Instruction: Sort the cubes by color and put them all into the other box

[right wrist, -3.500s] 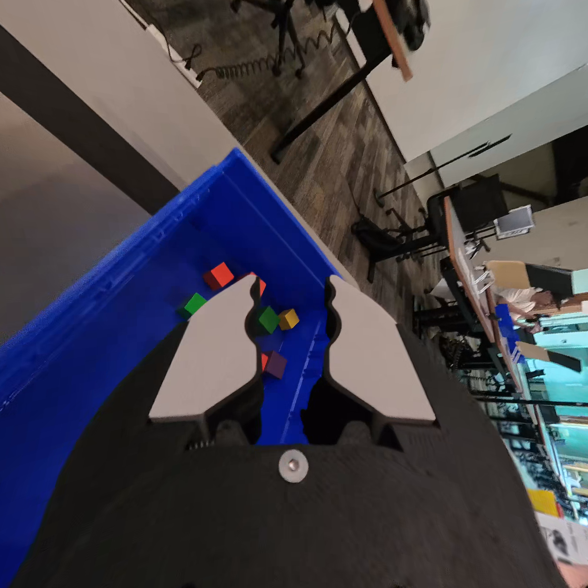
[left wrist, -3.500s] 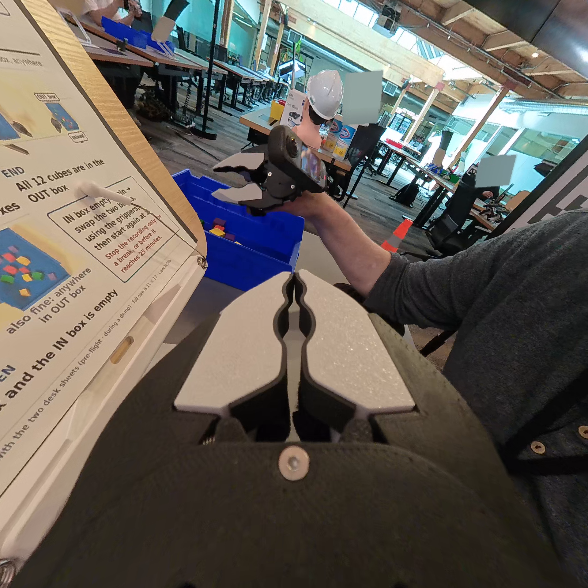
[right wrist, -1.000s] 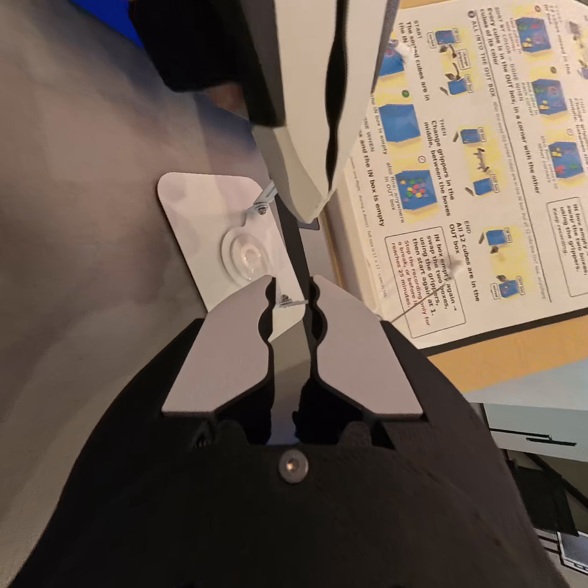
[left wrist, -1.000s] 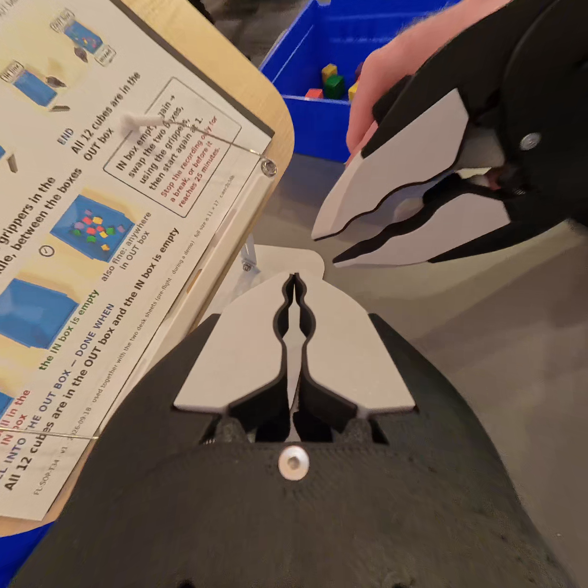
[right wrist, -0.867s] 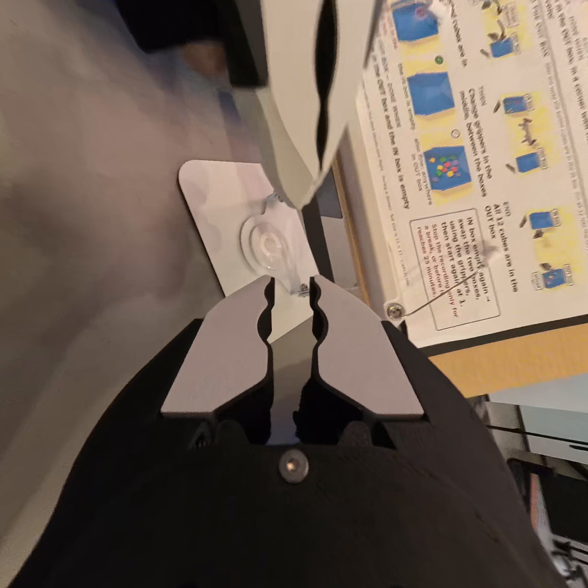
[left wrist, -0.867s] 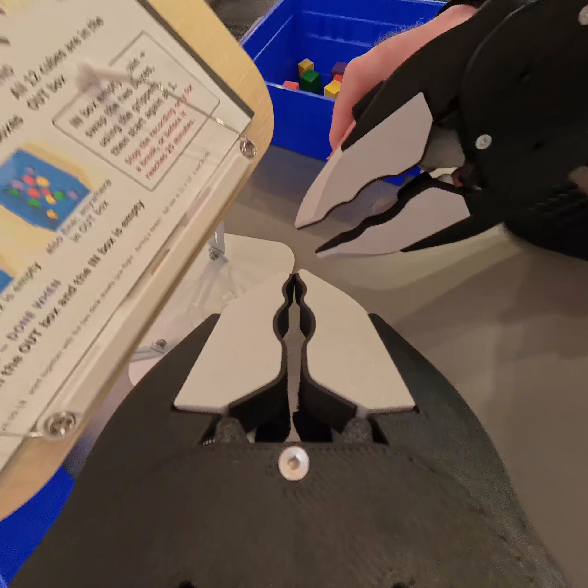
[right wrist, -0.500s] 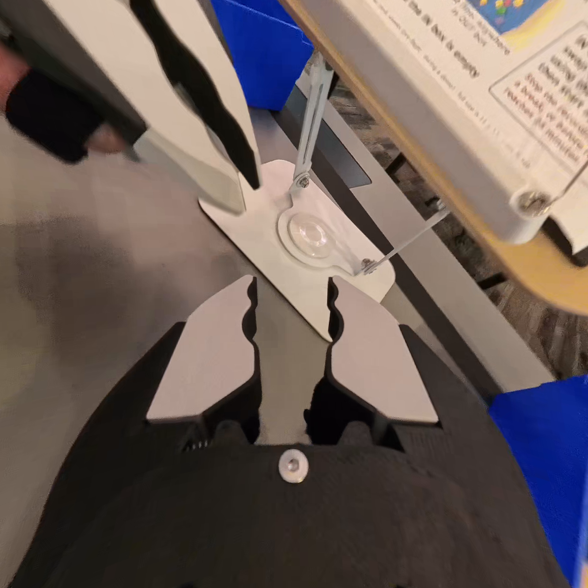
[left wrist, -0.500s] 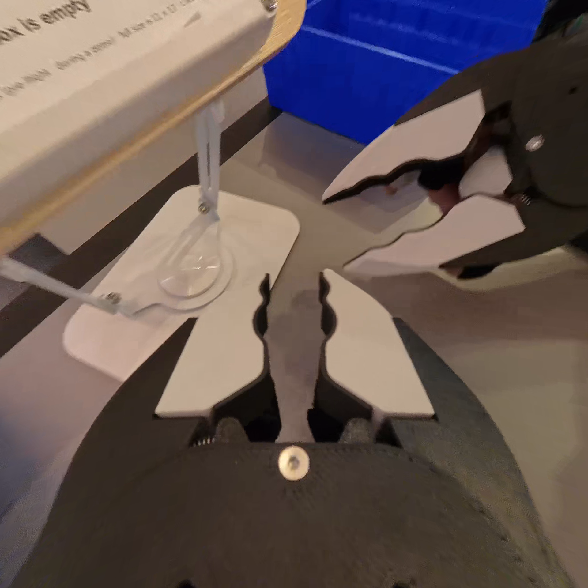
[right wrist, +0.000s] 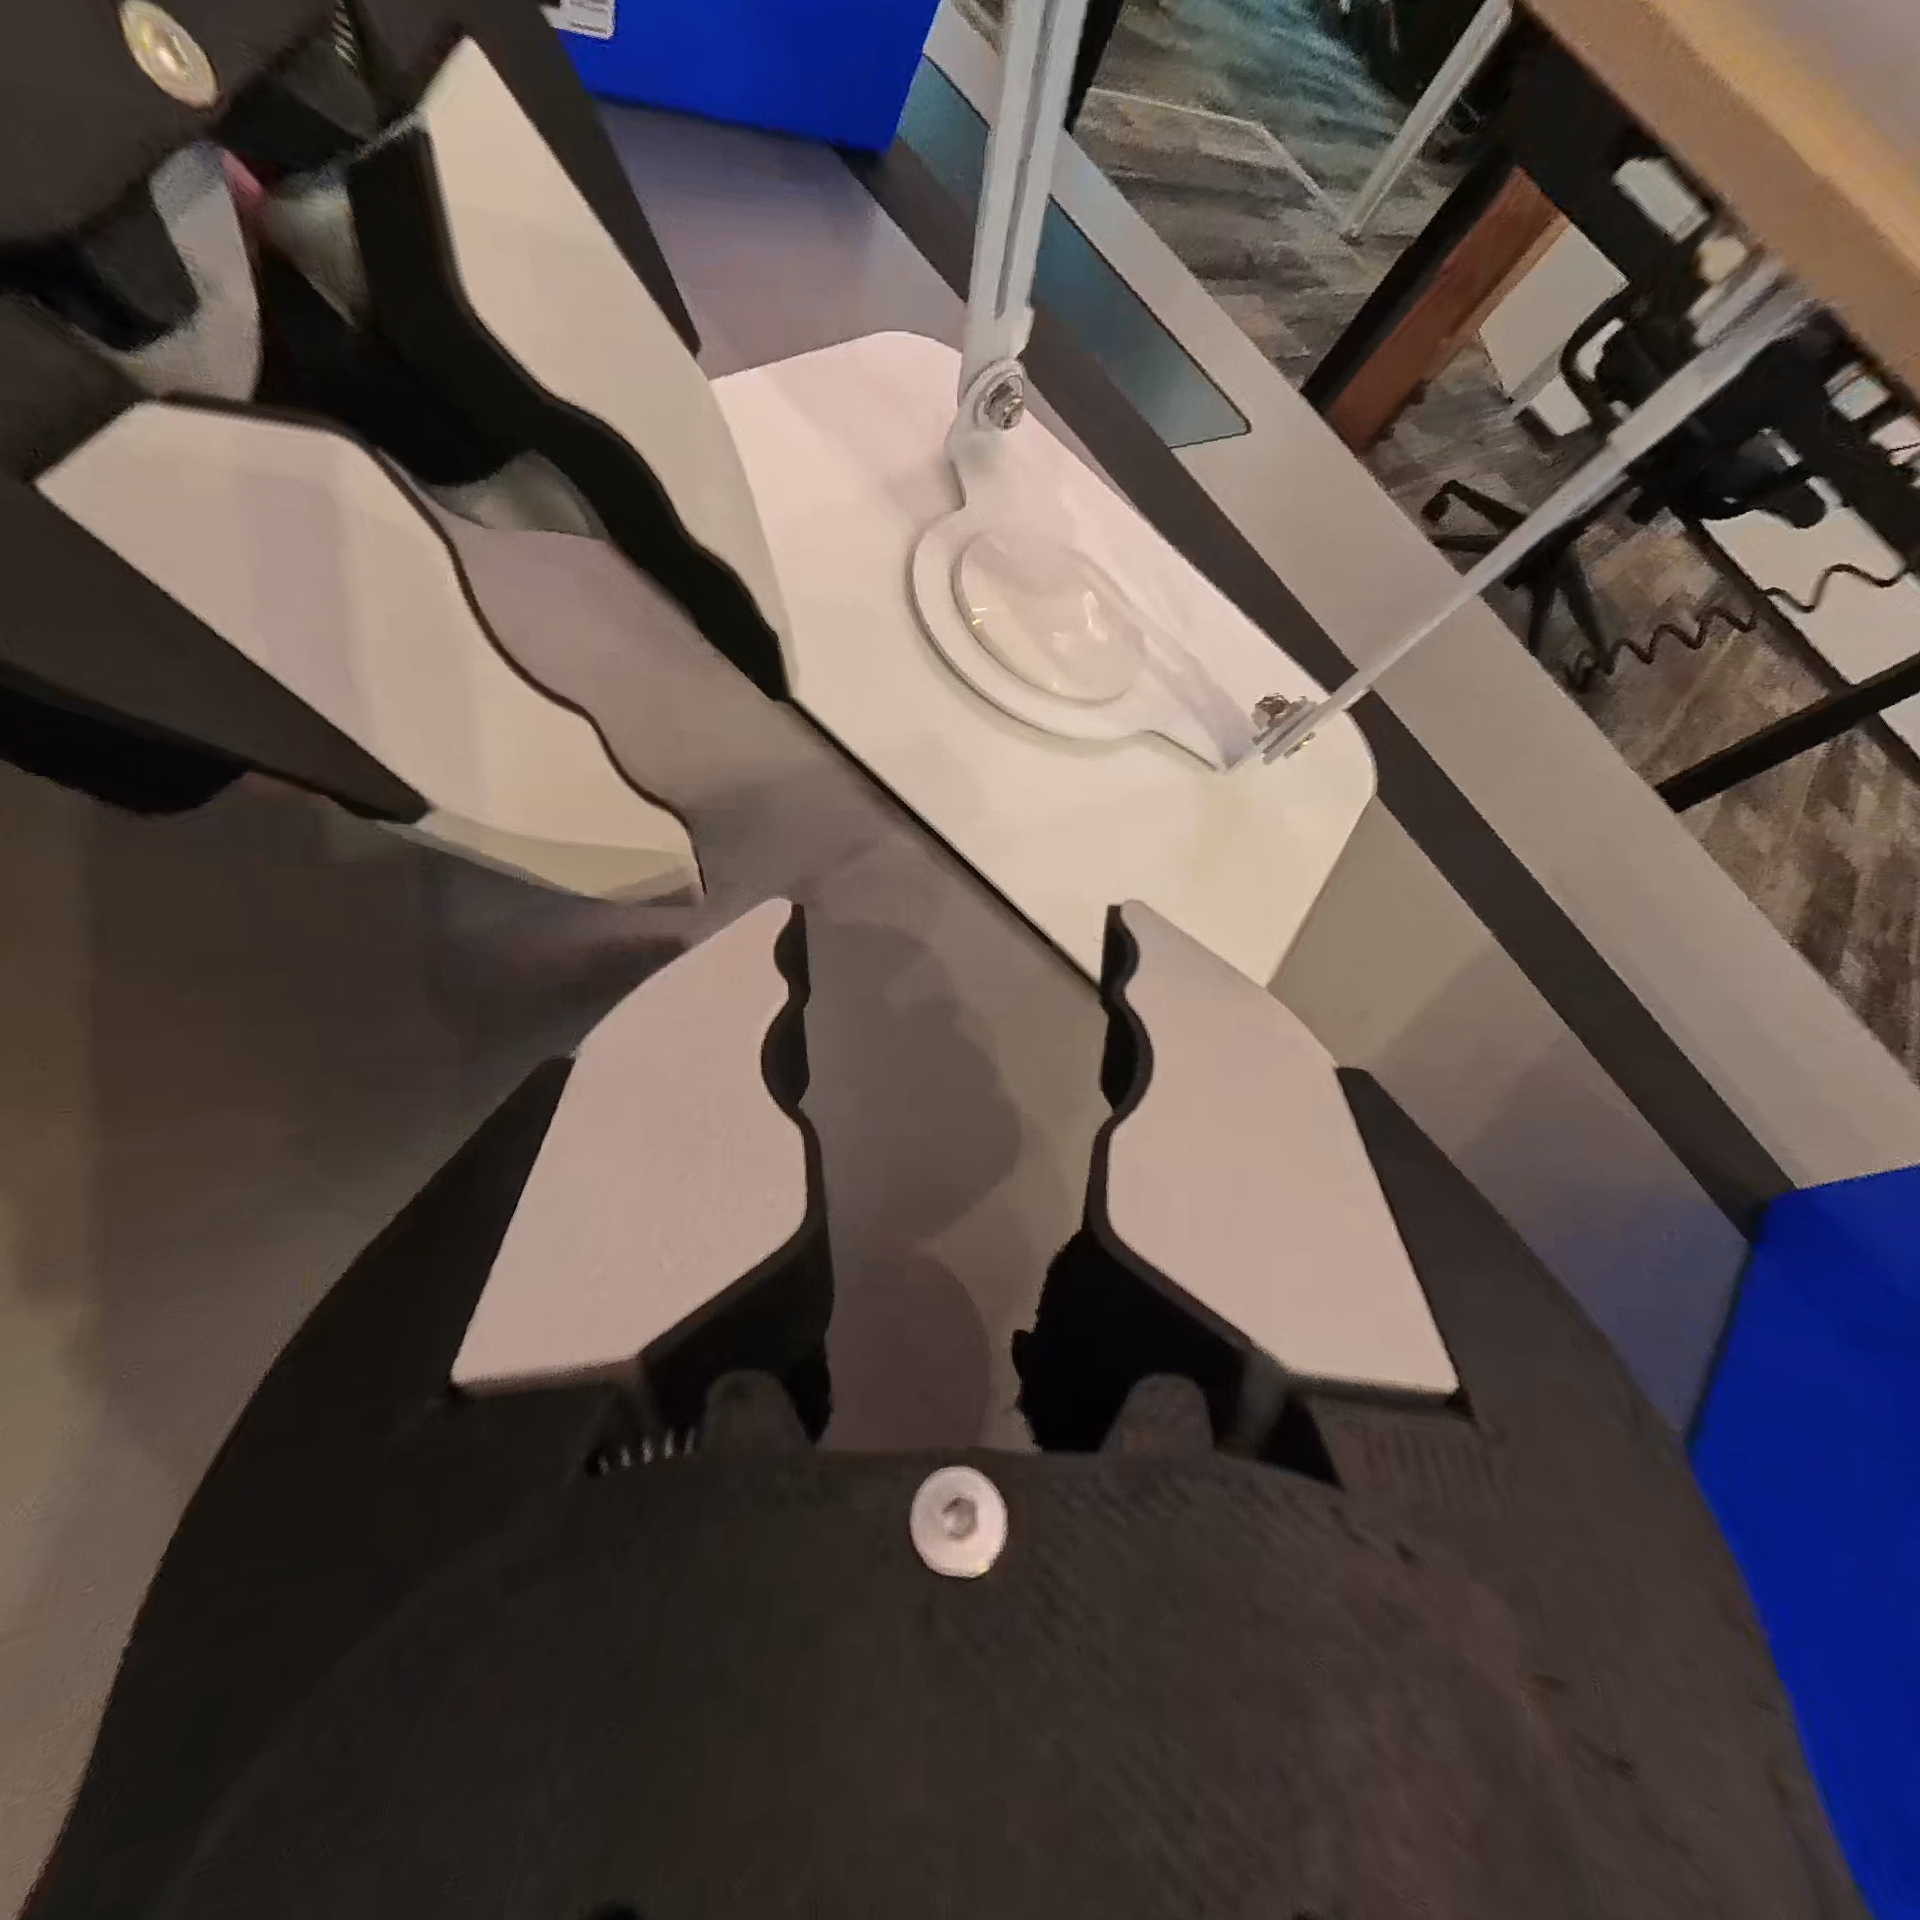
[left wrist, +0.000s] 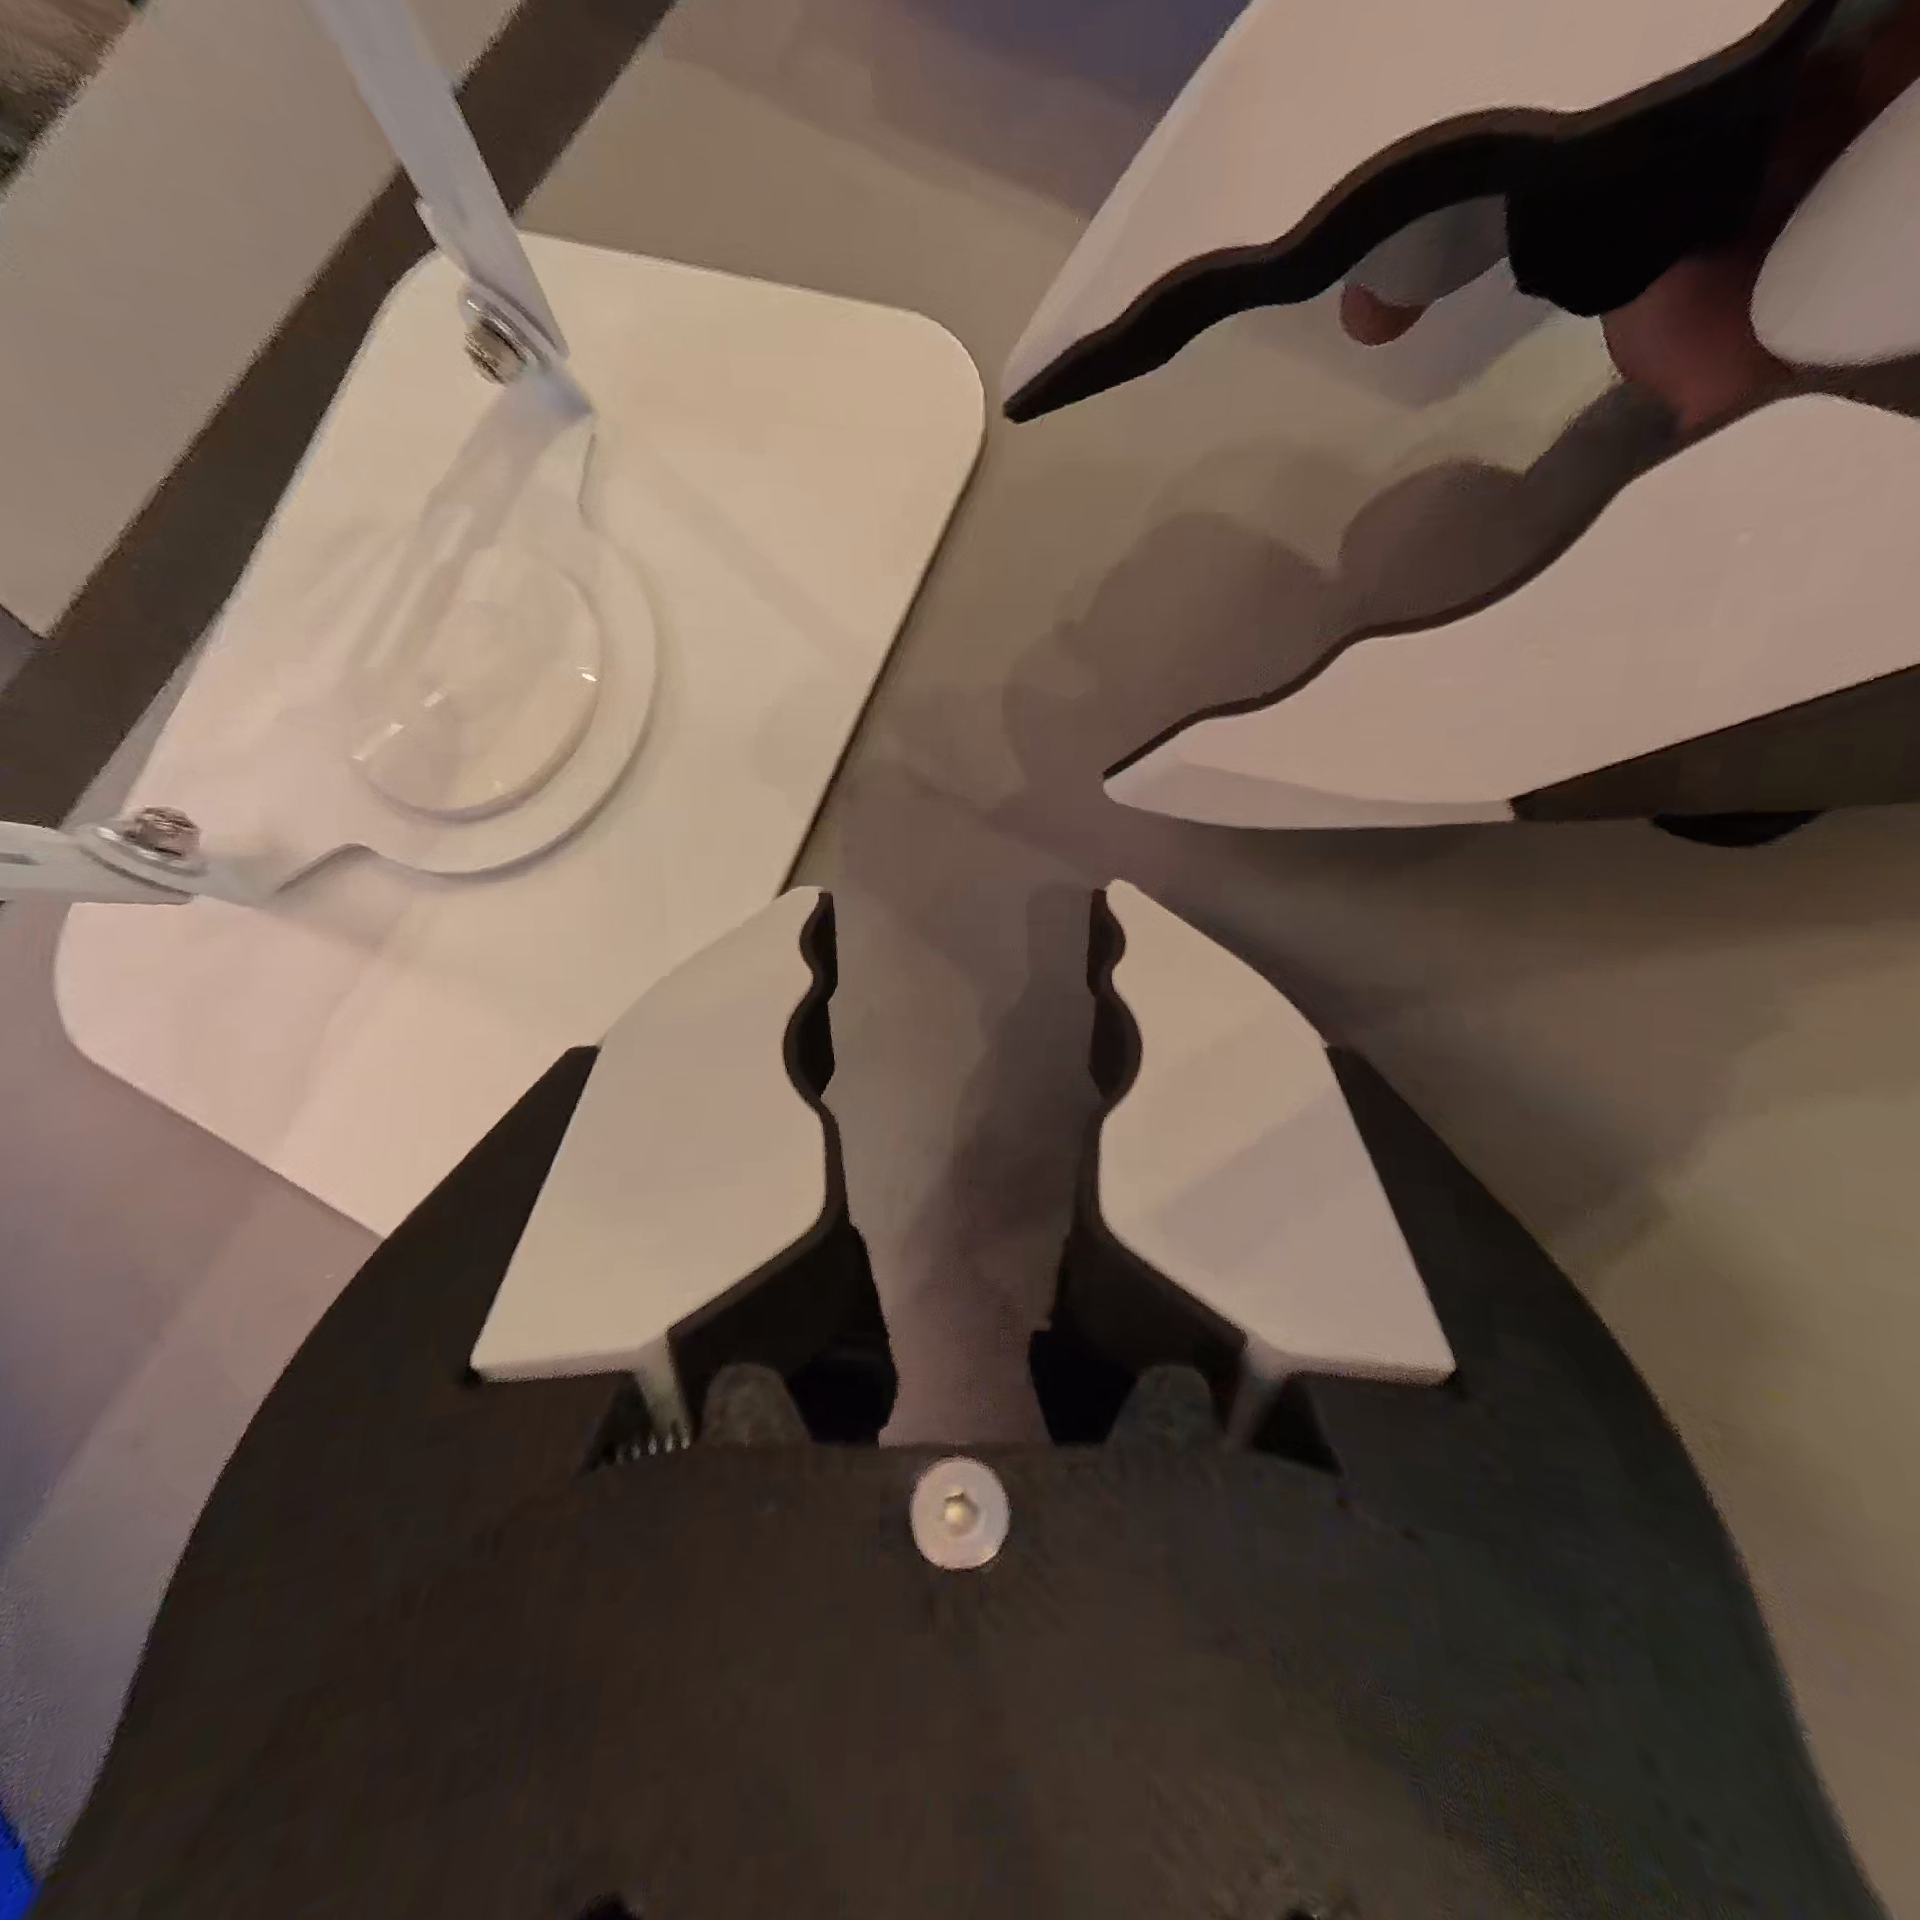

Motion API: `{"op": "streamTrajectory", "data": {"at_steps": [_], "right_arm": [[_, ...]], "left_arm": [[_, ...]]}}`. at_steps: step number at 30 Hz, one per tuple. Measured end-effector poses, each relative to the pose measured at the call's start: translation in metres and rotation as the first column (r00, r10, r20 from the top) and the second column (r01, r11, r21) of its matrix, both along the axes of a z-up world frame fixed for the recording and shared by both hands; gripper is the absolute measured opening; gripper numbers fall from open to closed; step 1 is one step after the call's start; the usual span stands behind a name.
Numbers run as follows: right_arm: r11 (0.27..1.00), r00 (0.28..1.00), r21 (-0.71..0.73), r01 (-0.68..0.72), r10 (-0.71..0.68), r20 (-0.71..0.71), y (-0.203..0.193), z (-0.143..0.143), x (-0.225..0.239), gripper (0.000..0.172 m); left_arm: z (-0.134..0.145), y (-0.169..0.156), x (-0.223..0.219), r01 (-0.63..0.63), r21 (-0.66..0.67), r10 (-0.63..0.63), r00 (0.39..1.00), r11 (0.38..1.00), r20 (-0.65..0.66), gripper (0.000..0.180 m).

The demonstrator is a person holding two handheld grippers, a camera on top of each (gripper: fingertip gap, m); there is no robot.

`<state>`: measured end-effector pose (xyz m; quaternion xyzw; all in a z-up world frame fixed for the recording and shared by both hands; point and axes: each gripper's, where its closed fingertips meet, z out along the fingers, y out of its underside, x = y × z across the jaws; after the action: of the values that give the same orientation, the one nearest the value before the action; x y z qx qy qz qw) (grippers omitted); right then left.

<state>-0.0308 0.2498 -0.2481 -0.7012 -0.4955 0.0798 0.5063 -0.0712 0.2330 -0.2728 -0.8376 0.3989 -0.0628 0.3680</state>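
Left hand-held gripper (left wrist: 961, 904) low over the grey surface (left wrist: 1558, 1039), fingers spread, bare surface showing between them, nothing pinched. Right hand-held gripper (right wrist: 951, 914) likewise spread and bare, also low over the surface, tips near the edge of a white base plate (right wrist: 1091, 821). Each hand-held gripper visible in the other's view: the right one entering the left wrist view from the upper right, the left one entering the right wrist view from the upper left, tips close together but apart.

Containers only at the margins. One blue box (right wrist: 758, 62) at the top of the right wrist view, beyond the base plate, only its outer wall showing, contents hidden. A second blue box (right wrist: 1829, 1455) at the right edge of the same view, again only an outer wall, inside out of sight. No cubes visible in either view, so their whereabouts cannot be told.

On the base plate, a clear round suction cup (right wrist: 1039, 613) with thin white struts (right wrist: 1003, 208) rising from it toward a wooden board (right wrist: 1766, 125) overhead.
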Motion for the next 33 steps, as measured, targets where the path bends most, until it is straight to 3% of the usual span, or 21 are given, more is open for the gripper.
{"op": "streamTrajectory", "data": {"at_steps": [1,8,20,33], "right_arm": [[1.0,1.0,-0.021,-0.007,0.007,0.0,-0.002,-0.003,-0.002,0.054],[0.999,0.995,-0.038,-0.02,0.023,0.093,-0.005,-0.017,-0.004,0.062],[0.998,0.993,-0.069,-0.005,0.013,0.116,-0.002,-0.022,0.0,0.064],[0.995,0.993,-0.095,-0.025,0.036,0.115,-0.005,-0.024,0.0,0.056]], "left_arm": [[-0.004,-0.001,0.001,0.0,-0.019,0.0,1.0,1.0,-0.004,0.048],[-0.008,0.0,0.005,0.019,0.004,-0.019,0.999,1.0,-0.03,0.056],[-0.003,0.007,0.005,0.053,0.117,-0.042,0.995,0.992,-0.095,0.059],[-0.005,0.007,0.014,0.116,0.164,-0.1,0.99,0.98,-0.104,0.034]]}}
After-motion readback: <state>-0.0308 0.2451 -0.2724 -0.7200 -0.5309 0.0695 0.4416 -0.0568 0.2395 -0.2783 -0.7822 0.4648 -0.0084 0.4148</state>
